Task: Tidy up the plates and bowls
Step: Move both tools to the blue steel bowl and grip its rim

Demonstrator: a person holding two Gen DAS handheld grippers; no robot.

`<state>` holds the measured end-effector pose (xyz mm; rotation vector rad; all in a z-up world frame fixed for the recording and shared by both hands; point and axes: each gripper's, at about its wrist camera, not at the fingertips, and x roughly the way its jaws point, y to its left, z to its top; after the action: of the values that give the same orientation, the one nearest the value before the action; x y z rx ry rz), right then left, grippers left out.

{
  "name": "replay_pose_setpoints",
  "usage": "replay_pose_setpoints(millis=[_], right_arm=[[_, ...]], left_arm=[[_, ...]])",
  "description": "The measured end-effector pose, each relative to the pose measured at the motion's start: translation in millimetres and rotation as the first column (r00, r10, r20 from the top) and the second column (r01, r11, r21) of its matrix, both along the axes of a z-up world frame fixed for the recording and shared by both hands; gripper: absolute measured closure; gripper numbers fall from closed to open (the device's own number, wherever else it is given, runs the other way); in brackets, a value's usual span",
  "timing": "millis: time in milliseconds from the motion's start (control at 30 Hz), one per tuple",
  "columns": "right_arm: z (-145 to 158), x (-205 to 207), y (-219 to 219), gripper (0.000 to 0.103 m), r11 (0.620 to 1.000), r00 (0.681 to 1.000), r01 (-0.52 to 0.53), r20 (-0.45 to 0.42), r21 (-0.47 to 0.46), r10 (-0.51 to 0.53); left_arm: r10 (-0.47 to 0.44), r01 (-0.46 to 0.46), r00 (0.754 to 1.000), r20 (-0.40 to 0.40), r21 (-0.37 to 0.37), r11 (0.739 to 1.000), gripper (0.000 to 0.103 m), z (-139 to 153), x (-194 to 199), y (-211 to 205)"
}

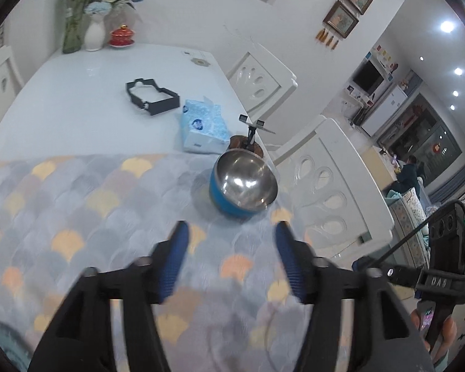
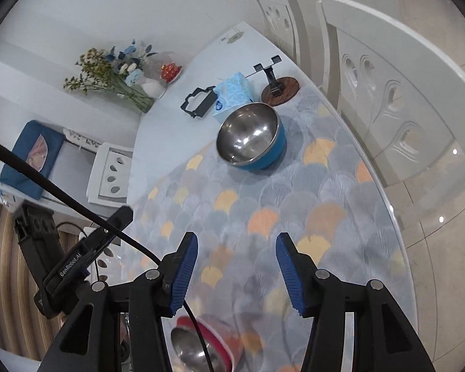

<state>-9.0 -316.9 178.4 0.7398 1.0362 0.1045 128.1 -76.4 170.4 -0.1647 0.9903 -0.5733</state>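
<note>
Centrally in the left wrist view, the blue bowl (image 1: 243, 183) is sitting upright on the scallop-patterned mat (image 1: 77, 204) covering the near part of the surface (image 1: 77, 86); beyond the bowl a tissue pack (image 1: 201, 127) is lying. The left tongs (image 1: 231, 232) are hovering short of the bowl, released, gripping nothing.

In the right wrist view, the right tongs (image 2: 237, 243) are likewise standing released short of the bowl; a red bowl (image 2: 201, 345) is lying below them, partly hidden.
</note>
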Motion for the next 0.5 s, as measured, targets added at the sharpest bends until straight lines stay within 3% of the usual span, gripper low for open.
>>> replay_pose_setpoints(millis=[200, 500], right_arm=[[-34.9, 57.9, -19.4, 0.052, 1.0, 0.999, -0.012, -0.049, 0.01, 0.013], [-84.1, 135.1, -37.3, 0.052, 1.0, 0.993, -0.012, -0.118, 0.016, 0.014]], left_arm=[[-0.008, 0.009, 0.997, -0.074, 0.013, 1.0, 0.045, -31.9, 52.9, -36.2], [0.011, -0.013, 0.974, -0.228, -0.009, 1.0, 0.053, -86.6, 110.2, -59.3]])
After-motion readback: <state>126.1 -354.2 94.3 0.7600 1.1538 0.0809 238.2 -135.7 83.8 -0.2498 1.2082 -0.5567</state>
